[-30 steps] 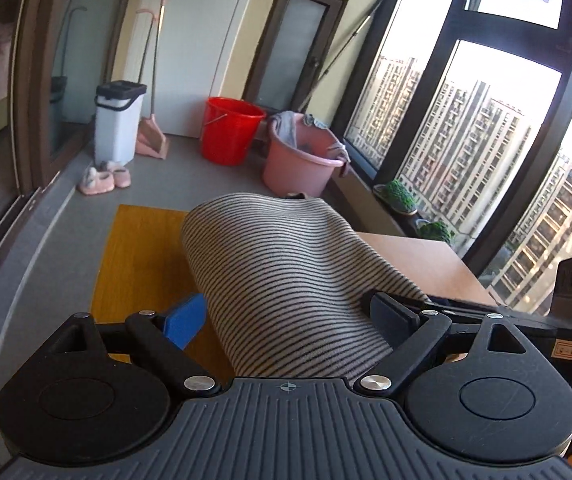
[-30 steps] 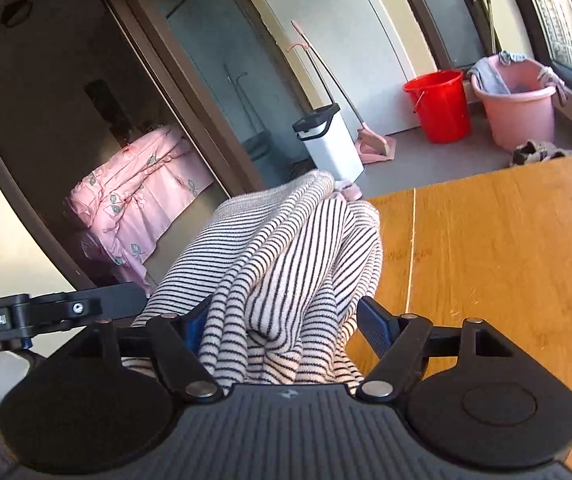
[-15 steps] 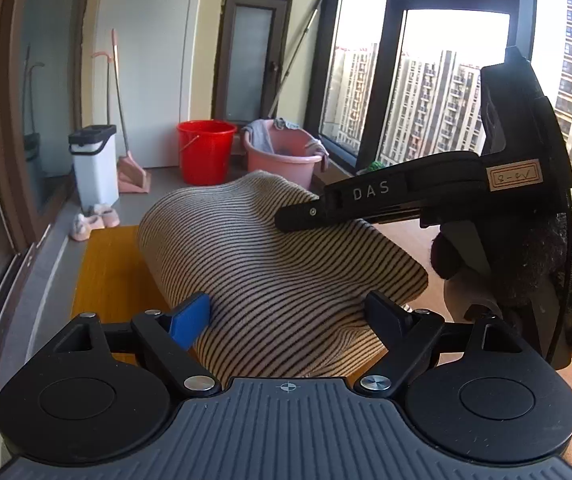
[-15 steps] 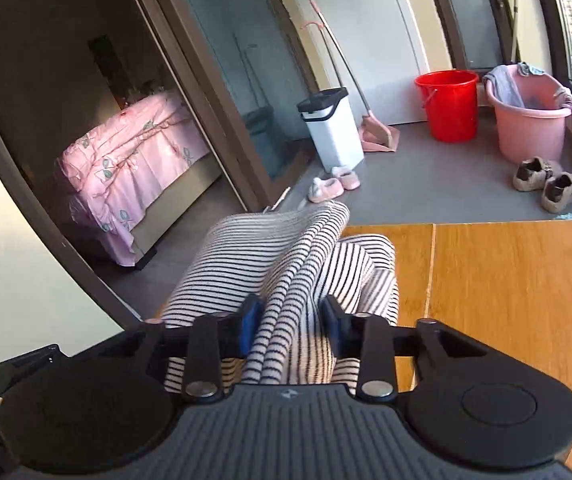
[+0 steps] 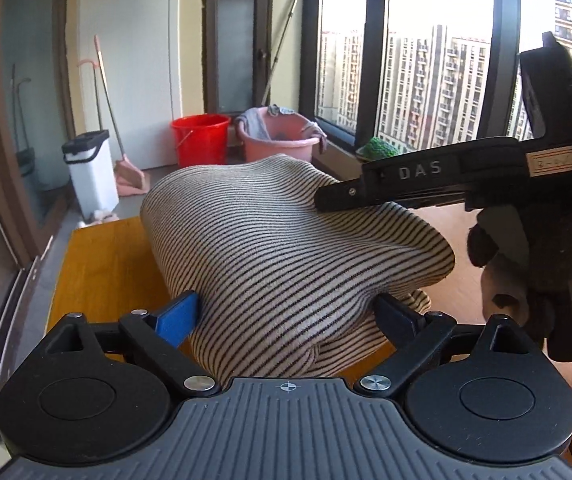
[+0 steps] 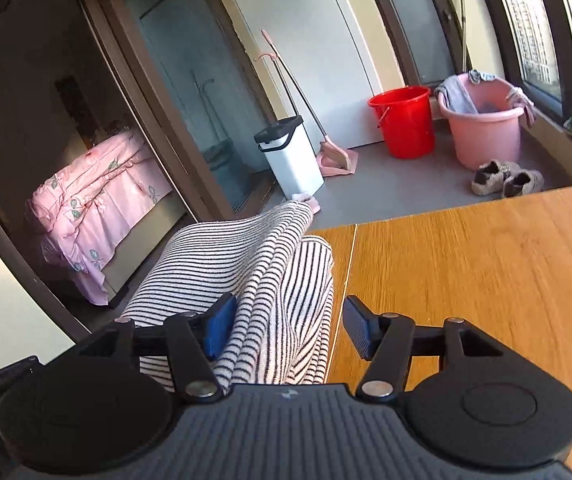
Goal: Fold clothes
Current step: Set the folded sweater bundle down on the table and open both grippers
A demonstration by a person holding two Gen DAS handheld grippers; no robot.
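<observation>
From the left wrist, the left gripper (image 5: 286,312) stands wide open around the bulging striped top (image 5: 278,248) on the table (image 5: 102,256), holding nothing; closing now could bunch extra layers. From the right wrist, the right gripper (image 6: 286,326) is open too, its left finger seemingly touching the top (image 6: 262,280); the unheld fold may spring open or slide off the table's edge.

right claw (image 6: 288,330): I had it spread wide | striped garment (image 6: 246,276): bunched between its fingers, touching the left pad only | wooden counter (image 6: 486,264): beneath, garment at its left edge
</observation>
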